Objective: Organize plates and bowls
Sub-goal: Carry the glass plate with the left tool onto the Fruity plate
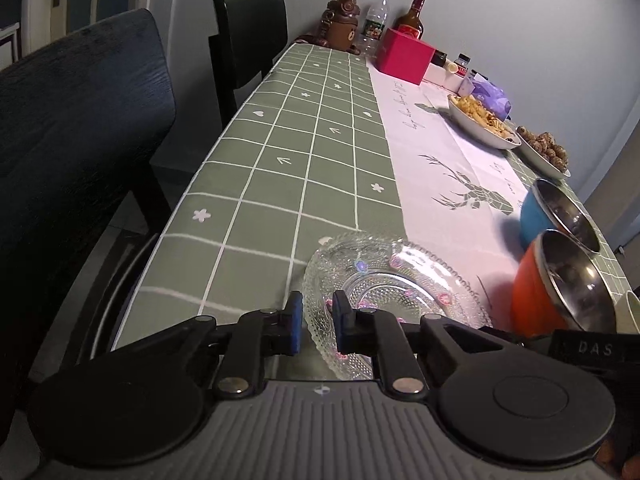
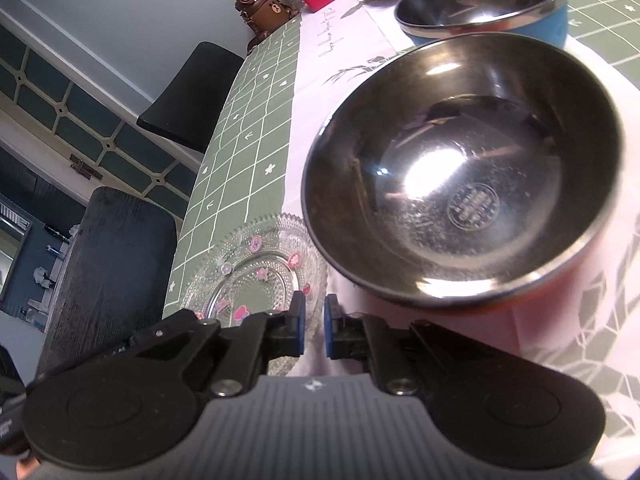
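The left hand-held gripper [image 1: 316,322] was clamped on the near rim of a clear glass plate [image 1: 394,280], one blue pad outside the beaded edge and one inside. The right hand-held gripper [image 2: 315,326] pinched the same glass plate [image 2: 256,268] at its rim, its pads almost together with the edge between them. The plate sat at the near end of the counter [image 1: 280,152], partly on the green checked cloth and partly on a white runner [image 1: 432,168] printed with deer. Only the right wrist view looked down into the orange bowl [image 2: 464,184], just beside the plate: its steel inside held no food and bore a round stamp at the bottom. Behind it the blue bowl [image 2: 480,0] likewise showed a bare steel lining. The left wrist view showed these bowls from the side, orange [image 1: 532,300] and blue [image 1: 536,216] close together, and alone showed the far end of the counter: a white dish of fries [image 1: 482,120], a plate of brown balls [image 1: 544,148], a red box [image 1: 404,56], bottles [image 1: 378,20] and two dark chairs [image 1: 80,120] at the left edge.
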Demonstrator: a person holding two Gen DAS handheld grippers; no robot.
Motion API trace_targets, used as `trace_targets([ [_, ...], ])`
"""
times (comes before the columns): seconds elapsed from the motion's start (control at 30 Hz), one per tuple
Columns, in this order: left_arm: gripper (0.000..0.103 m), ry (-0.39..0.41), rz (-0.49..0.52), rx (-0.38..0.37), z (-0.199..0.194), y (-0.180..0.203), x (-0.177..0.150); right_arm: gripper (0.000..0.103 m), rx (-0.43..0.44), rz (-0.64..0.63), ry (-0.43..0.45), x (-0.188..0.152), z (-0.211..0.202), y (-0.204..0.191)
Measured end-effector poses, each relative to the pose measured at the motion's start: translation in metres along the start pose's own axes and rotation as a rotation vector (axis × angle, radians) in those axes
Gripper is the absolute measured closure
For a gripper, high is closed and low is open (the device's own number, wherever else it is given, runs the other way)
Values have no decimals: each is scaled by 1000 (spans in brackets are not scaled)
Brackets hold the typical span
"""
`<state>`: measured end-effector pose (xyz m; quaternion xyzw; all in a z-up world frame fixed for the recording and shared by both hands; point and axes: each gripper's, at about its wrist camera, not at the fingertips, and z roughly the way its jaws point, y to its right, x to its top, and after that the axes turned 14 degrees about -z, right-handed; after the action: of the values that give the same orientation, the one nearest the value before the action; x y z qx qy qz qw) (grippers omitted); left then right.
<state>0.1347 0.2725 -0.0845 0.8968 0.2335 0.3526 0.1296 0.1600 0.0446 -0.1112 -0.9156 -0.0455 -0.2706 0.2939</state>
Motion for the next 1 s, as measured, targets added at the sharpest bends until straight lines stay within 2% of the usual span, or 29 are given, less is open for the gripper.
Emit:
trace_targets([
  [0.23,86,26,-19,2,-38,12,-16,96,52,-3,-11,-8,-25,6],
  [0.57,86,29,-19,17,-92,51,-48,95,96,8,-8,-24,-84,23],
  [1.0,86,-3,-59,-94,-135,101,-124,95,78,-56,11,-51,-186,78],
])
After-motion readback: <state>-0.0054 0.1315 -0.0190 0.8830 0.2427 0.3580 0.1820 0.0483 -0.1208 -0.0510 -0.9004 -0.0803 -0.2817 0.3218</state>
